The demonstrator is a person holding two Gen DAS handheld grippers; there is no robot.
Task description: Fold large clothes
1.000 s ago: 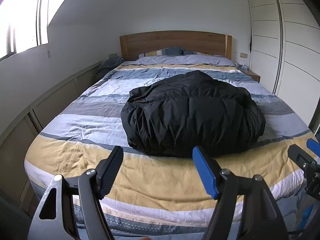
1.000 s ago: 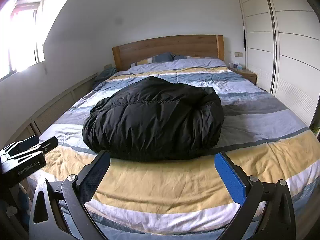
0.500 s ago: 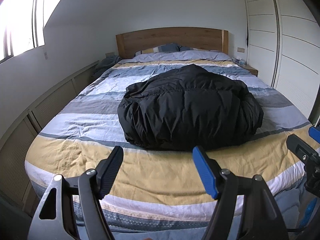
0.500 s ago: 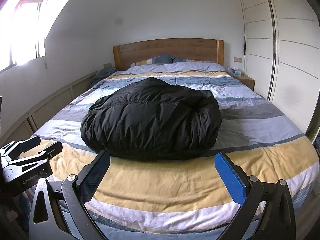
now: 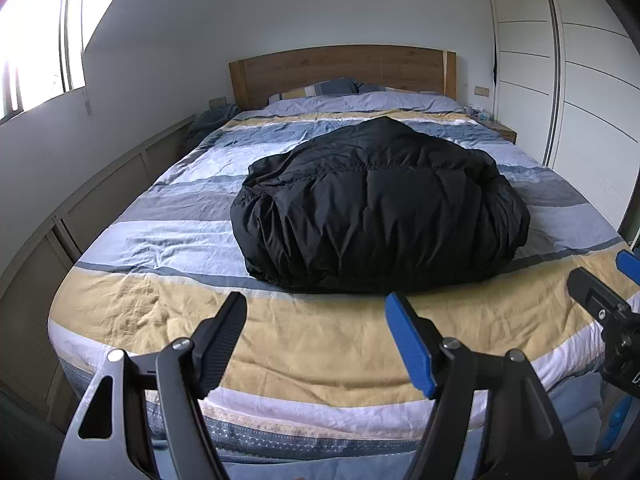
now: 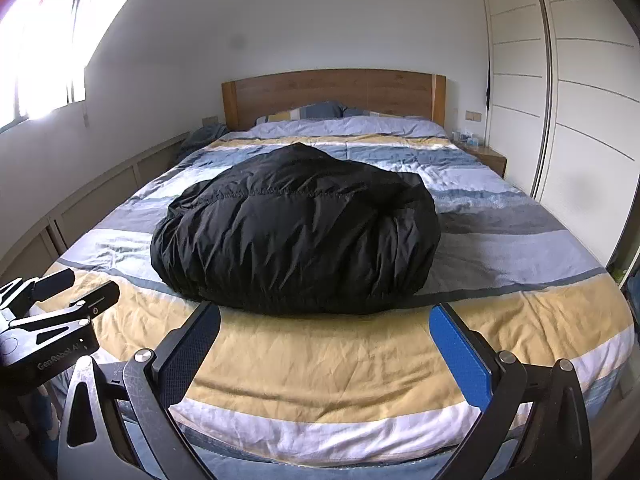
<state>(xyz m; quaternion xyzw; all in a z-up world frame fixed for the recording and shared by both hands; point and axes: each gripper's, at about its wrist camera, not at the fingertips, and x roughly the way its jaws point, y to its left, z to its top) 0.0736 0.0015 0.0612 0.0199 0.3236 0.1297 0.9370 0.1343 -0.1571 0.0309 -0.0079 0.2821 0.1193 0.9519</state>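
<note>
**Two open grippers wait at the foot of the bed**

Both tools hang short of the jacket, holding nothing. The left hand-held gripper (image 5: pixel 316 342) and the right hand-held gripper (image 6: pixel 326 350) have their jaws spread wide, probably held back because the fold looks finished. The left one's body reads "GenRobot.AI". Beyond them, mid-bed (image 6: pixel 320 364), the black puffer jacket (image 6: pixel 296 240) sits as a compact bundle. Past the jacket stands the wooden headboard (image 6: pixel 332 94).
</note>
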